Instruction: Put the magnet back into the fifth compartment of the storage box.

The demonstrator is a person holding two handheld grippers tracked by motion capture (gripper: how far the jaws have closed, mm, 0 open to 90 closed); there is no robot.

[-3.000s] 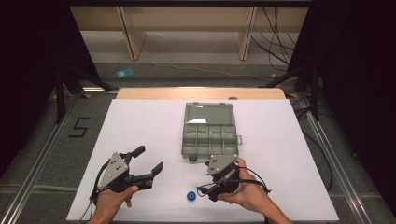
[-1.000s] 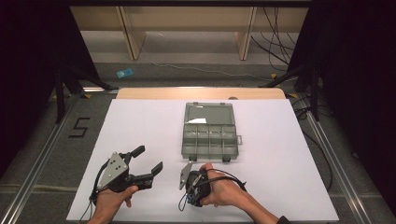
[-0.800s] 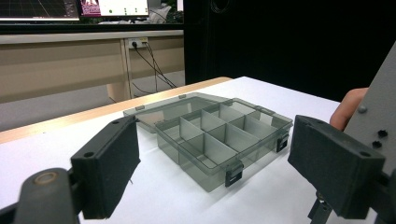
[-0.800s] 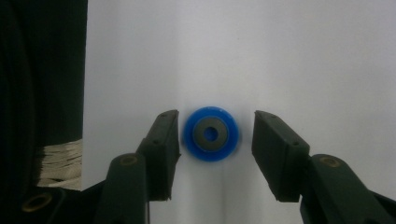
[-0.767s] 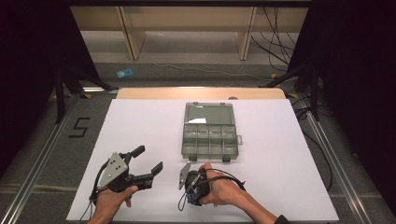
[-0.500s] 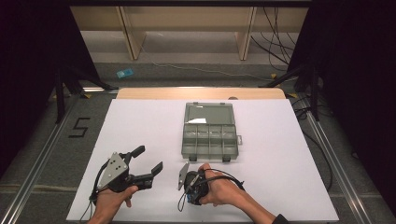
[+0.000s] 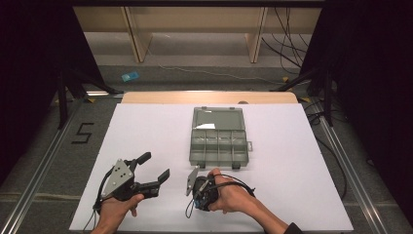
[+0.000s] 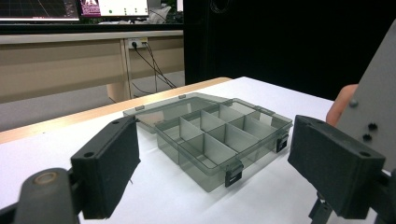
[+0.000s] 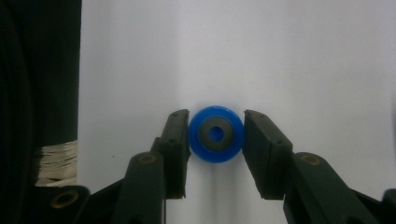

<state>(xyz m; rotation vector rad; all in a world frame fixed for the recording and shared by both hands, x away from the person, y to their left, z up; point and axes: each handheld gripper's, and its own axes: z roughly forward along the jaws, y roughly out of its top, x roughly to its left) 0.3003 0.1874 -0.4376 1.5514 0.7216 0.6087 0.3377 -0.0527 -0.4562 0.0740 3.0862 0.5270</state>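
In the right gripper view a small blue disc (image 9: 205, 151) with a grey hub lies on the white table. My right gripper (image 9: 216, 135) has just been closing and now presses both pads on the disc's sides. From above, the right gripper (image 7: 199, 194) points down near the front edge and the hand covers the disc. My left gripper (image 7: 155, 165) rests to its left, open with nothing between its fingers. A clear grey compartment box (image 7: 217, 146) lies open beyond both, its lid flat behind it. The left gripper (image 8: 215, 140) looks straight at this box (image 8: 224, 135).
The white table top (image 7: 146, 126) ends just in front of both hands. A wooden strip (image 7: 209, 96) borders its far edge, with shelving and cables behind. The right gripper's grey plate (image 8: 373, 93) stands close at the right of the left gripper view.
The right hand has shifted left over the blue disc, which lay bare on the table three seconds ago, and now covers it. The left gripper has stayed put.
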